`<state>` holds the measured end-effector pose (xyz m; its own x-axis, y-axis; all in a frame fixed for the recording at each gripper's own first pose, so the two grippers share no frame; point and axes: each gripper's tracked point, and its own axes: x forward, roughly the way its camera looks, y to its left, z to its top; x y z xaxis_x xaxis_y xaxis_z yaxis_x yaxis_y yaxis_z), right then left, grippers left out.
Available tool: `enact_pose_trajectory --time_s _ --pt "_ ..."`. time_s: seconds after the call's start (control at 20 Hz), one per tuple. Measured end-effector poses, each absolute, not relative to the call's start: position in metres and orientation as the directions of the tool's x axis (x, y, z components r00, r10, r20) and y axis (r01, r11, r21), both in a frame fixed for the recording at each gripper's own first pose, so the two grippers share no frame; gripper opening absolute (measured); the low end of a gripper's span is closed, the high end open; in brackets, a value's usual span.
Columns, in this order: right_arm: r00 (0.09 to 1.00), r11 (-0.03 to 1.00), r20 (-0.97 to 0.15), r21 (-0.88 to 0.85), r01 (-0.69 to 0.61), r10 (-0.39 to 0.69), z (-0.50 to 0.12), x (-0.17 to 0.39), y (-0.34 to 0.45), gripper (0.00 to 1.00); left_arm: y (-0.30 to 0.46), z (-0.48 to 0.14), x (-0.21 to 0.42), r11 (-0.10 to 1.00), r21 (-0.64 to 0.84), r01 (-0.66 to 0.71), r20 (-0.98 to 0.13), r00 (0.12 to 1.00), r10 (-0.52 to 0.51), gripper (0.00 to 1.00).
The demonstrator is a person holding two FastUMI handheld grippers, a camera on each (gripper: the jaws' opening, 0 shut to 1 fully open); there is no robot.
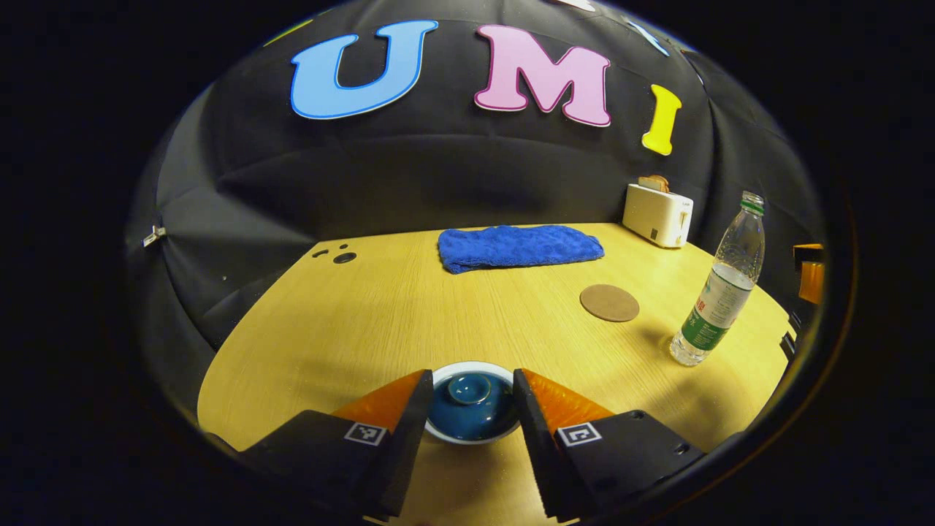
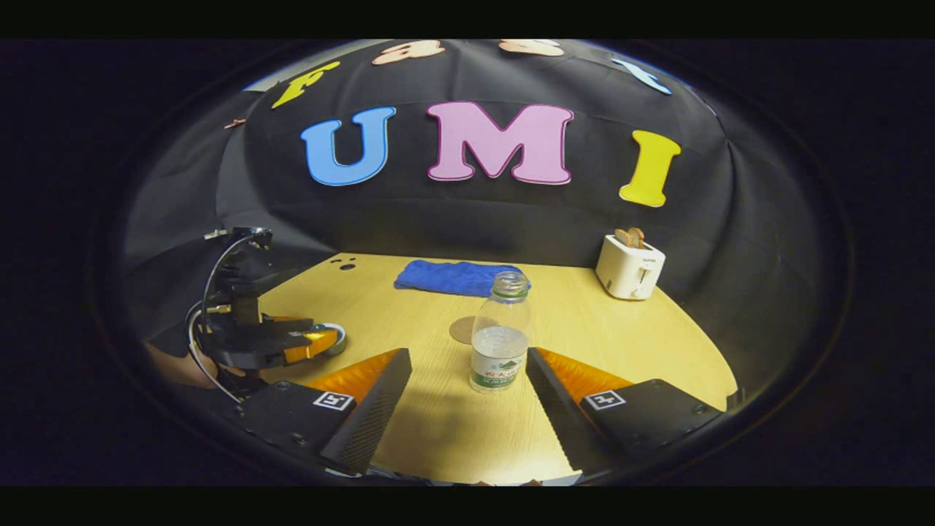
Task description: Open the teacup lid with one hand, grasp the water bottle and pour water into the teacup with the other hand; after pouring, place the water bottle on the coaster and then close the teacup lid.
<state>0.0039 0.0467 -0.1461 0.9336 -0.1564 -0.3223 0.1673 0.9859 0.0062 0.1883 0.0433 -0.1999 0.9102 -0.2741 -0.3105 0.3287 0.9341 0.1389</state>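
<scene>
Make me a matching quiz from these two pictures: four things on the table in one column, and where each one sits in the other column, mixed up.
Things:
1. water bottle
2. teacup
3. blue towel
4. toaster

Places:
A. far right corner of the table, by the black cloth wall
B. between the open fingers of the left gripper, lid on
C. upright ahead of the right gripper, in line with the gap between its fingers
D. lying flat along the back edge of the table, beyond the coaster

Pairs: 1-C, 2-B, 3-D, 4-A
</scene>
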Motion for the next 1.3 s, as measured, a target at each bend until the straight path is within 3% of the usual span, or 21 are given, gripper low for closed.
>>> enact_pose_trajectory --time_s 0.4,0.55,1.05,1.3 --pt "0.929 0.984 -0.331 0.014 0.180 -0.165 -0.154 0.009 0.051 0.98 0.044 -0.200 0.190 0.925 0.177 0.335 -0.301 0.914 -0.273 0.45" --pt "0.932 0.984 -0.327 0.023 0.175 -0.158 -0.154 0.017 0.055 0.98 0.046 -0.199 0.190 0.928 0.173 0.331 -0.293 0.917 -0.272 0.45" --pt "0.930 0.979 -0.316 0.012 0.204 -0.189 -0.163 0.037 0.040 0.98 0.046 -0.194 0.193 0.928 0.189 0.320 -0.270 0.926 -0.264 0.21" --pt "0.924 0.973 -0.320 0.028 0.229 -0.208 -0.171 0.045 0.035 0.98 0.049 -0.182 0.193 0.933 0.183 0.311 -0.251 0.932 -0.262 0.24"
